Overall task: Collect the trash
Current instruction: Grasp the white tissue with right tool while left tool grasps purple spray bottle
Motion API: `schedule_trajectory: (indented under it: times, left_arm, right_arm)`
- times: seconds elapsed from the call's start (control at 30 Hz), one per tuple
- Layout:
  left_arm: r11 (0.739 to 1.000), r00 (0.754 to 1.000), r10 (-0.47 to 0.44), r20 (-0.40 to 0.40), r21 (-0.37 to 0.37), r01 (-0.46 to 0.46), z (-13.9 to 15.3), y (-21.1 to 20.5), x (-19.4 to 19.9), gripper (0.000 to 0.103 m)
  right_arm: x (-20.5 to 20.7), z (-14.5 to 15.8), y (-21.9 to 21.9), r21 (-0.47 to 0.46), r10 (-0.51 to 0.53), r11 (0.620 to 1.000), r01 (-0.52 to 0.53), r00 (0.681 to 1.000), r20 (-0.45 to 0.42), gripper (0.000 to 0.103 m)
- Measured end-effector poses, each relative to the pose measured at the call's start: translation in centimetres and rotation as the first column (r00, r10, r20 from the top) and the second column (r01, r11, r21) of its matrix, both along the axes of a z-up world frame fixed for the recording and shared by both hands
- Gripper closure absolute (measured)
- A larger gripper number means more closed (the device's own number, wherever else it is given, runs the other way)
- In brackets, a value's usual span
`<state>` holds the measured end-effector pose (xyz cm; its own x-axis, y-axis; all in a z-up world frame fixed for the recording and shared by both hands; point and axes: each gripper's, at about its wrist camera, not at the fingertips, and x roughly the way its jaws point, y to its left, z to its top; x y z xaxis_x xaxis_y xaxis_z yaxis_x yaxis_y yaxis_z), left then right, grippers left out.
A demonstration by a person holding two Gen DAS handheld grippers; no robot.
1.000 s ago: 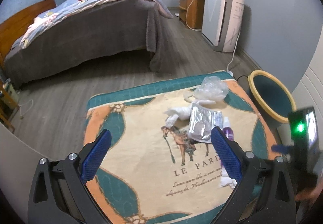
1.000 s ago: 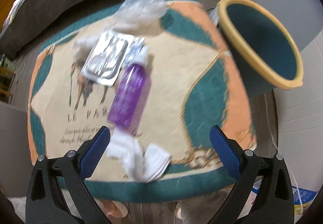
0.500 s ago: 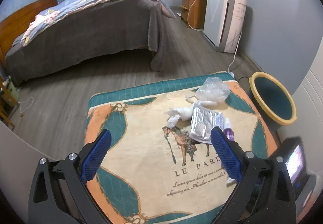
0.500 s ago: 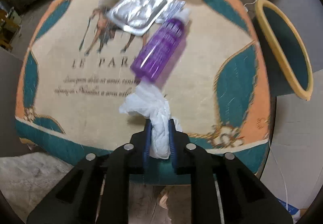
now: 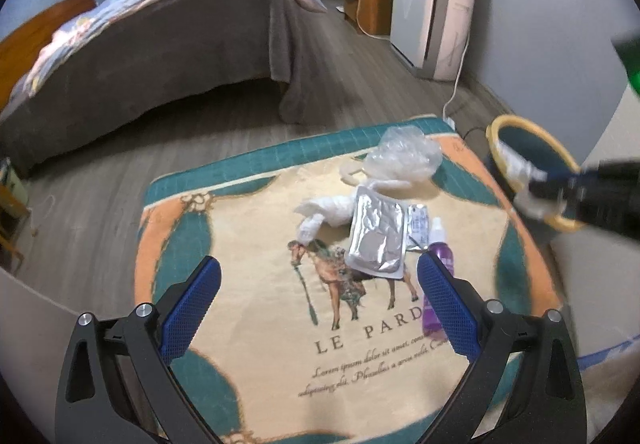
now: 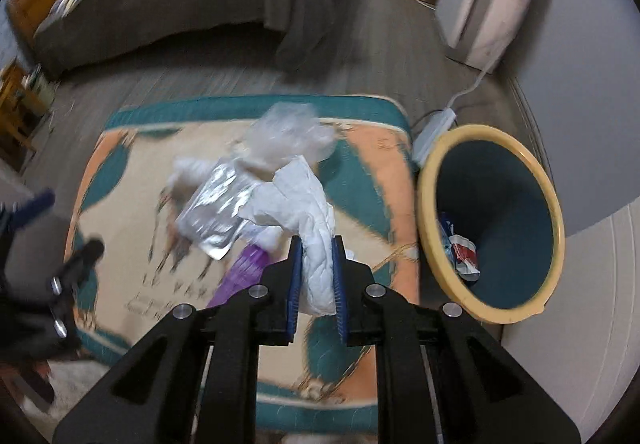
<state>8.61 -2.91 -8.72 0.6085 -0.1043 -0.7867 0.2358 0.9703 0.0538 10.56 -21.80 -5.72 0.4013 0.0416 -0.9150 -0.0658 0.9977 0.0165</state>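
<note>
White tissue wad [image 6: 316, 244]: clamped between right gripper [image 6: 316, 276] jaws, just left of bin [image 6: 424, 203]. Left gripper [image 5: 320, 308]: jaws apart, empty.

Bin [image 6: 490, 219] right of rug [image 6: 120, 179]

Both handheld tools share one build: the left gripper [image 5: 318, 308] and the right gripper [image 6: 316, 276] have matte black, angular arms with triangular cut-outs. Round silver screws sit at the joints. Each finger carries a long blue pad [image 5: 192, 308] with a fine ribbed, grid-like texture.
</note>
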Motion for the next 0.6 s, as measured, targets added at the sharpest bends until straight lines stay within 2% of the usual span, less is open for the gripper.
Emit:
schedule_trajectory:
  times: [0.1, 0.13, 0.23, 0.37, 0.43, 0.5, 0.6]
  left_arm:
    - [1.0, 1.0, -0.02, -0.004, 0.0, 0.02, -1.8, -1.8, 0.5, 0.006]
    - [1.0, 1.0, -0.024, -0.011, -0.007, 0.024, -2.3, -2.2, 0.7, 0.006]
    - [0.998, 0.998, -0.057, -0.031, -0.036, 0.056, -4.1, -4.1, 1.2, 0.006]
    - [0.992, 0.992, -0.118, -0.052, -0.042, 0.116, -6.5, -6.7, 1.3, 0.009]
    - [0.99, 0.989, -0.141, -0.048, -0.037, 0.139, -7.4, -7.8, 1.2, 0.014]
    - [0.987, 0.985, -0.157, -0.067, -0.055, 0.154, -8.4, -8.8, 1.3, 0.031]
    - [0.985, 0.982, -0.167, -0.091, -0.066, 0.161, -9.7, -9.5, 1.2, 0.038]
  right_arm:
    - [1.0, -1.7, -2.6, 0.117, -0.082, 0.989, 0.089, 0.994, -0.067, 0.089]
    - [1.3, -2.2, -3.0, 0.127, -0.09, 0.987, 0.099, 0.993, -0.08, 0.089]
    - [2.1, -2.6, -3.6, 0.077, -0.078, 0.993, 0.084, 0.994, -0.078, 0.089]
    - [2.7, -3.0, -4.1, 0.109, -0.085, 0.99, 0.094, 0.993, -0.08, 0.089]
    - [3.1, -3.3, -4.3, 0.093, -0.082, 0.992, 0.089, 0.994, -0.073, 0.089]
    - [3.4, -3.6, -4.7, 0.089, -0.082, 0.992, 0.089, 0.994, -0.077, 0.089]
    - [3.4, -4.1, -5.4, 0.094, -0.089, 0.991, 0.098, 0.992, -0.093, 0.089]
